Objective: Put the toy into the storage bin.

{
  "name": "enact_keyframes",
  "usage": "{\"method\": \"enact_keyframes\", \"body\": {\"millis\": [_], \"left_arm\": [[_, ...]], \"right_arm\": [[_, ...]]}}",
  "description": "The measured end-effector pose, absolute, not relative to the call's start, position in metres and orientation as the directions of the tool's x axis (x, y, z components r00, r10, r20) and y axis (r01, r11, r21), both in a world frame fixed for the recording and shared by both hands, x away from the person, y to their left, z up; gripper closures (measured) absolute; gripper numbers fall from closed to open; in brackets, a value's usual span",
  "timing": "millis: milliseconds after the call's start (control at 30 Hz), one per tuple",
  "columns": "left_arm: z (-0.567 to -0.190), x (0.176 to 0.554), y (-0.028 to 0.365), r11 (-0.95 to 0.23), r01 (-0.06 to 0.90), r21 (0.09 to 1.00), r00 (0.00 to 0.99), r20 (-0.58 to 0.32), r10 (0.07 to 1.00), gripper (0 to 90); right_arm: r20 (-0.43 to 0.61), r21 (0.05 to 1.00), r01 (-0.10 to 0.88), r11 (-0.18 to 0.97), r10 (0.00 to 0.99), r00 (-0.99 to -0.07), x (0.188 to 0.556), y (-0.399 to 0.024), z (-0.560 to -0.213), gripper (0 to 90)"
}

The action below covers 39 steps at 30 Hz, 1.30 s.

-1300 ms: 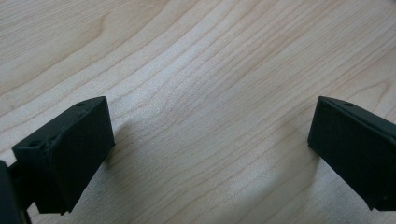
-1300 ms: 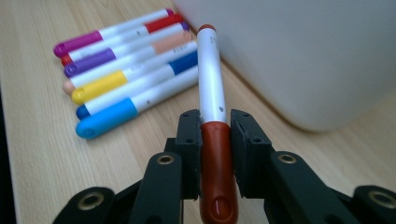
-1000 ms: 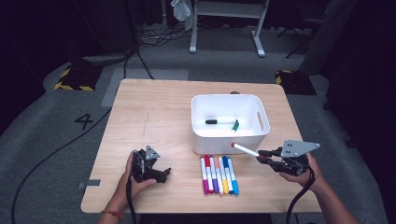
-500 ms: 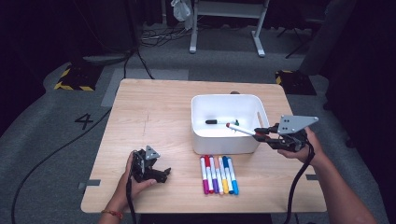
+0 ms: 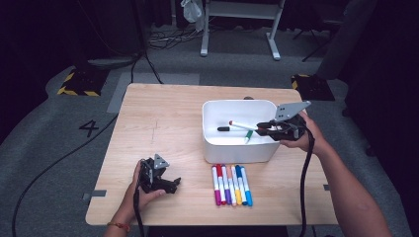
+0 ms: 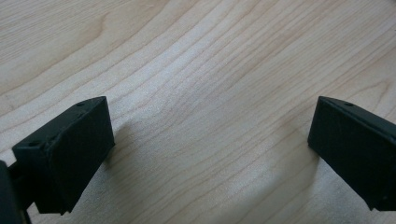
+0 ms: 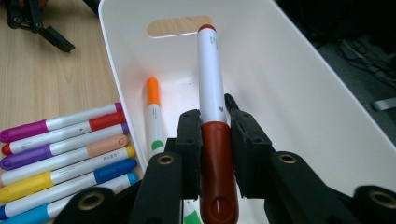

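A white marker with a dark red cap (image 7: 211, 79) is clamped by its cap in my right gripper (image 7: 215, 126), jaws shut on it. In the high view that gripper (image 5: 264, 129) hangs over the right side of the white bin (image 5: 237, 153), and the marker (image 5: 243, 125) points left above the bin's inside. On the bin floor lie a black marker (image 5: 223, 129) and a green-capped one (image 5: 248, 137), whose orange end (image 7: 153, 93) faces the far wall. My left gripper (image 5: 170, 183) rests on the table at the front left, its jaws (image 6: 210, 144) wide apart over bare wood.
Several coloured markers (image 5: 231, 184) lie side by side on the wooden table (image 5: 163, 123) just in front of the bin; they appear as a row (image 7: 65, 140) left of the bin in the right gripper view. Cables trail from both grippers off the table's front edge.
My right gripper has carried the red-capped marker up and back, from beside the bin's front right corner to over its inside. The left gripper has stayed put.
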<state>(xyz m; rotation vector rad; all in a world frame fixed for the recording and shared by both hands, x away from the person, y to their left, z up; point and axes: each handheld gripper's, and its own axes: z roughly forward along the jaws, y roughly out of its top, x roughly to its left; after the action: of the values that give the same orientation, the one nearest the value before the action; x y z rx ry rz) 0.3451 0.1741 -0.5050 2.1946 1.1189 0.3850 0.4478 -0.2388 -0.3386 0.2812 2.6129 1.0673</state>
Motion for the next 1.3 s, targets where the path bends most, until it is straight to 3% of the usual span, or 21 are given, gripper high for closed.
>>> {"method": "enact_keyframes", "body": {"millis": [367, 633, 767, 1033, 1300], "left_arm": [[-0.505, 0.345, 0.174, -0.434, 0.617, 0.656, 0.595, -0.028, 0.803, 0.4], [-0.505, 0.345, 0.174, -0.435, 0.617, 0.656, 0.595, -0.027, 0.803, 0.3], [-0.505, 0.345, 0.174, -0.438, 0.615, 0.655, 0.598, -0.026, 0.801, 0.2], [-0.505, 0.345, 0.174, -0.437, 0.616, 0.655, 0.598, -0.026, 0.801, 0.1], [-0.505, 0.345, 0.174, -0.438, 0.615, 0.655, 0.598, -0.026, 0.801, 0.1]], "right_arm": [[-0.142, 0.614, 0.049, 0.788, 0.171, -0.975, 0.462, -0.223, -0.354, 74.6], [-0.136, 0.575, 0.049, 0.816, 0.155, -0.979, 0.464, -0.217, -0.362, 73.7], [-0.128, 0.575, 0.055, 0.816, 0.156, -0.979, 0.463, -0.216, -0.363, 68.4], [-0.141, 0.63, 0.084, 0.772, 0.221, -0.965, 0.461, -0.224, -0.358, 57.6], [-0.167, 0.736, 0.129, 0.665, 0.363, -0.917, 0.443, -0.241, -0.341, 45.8]]}}
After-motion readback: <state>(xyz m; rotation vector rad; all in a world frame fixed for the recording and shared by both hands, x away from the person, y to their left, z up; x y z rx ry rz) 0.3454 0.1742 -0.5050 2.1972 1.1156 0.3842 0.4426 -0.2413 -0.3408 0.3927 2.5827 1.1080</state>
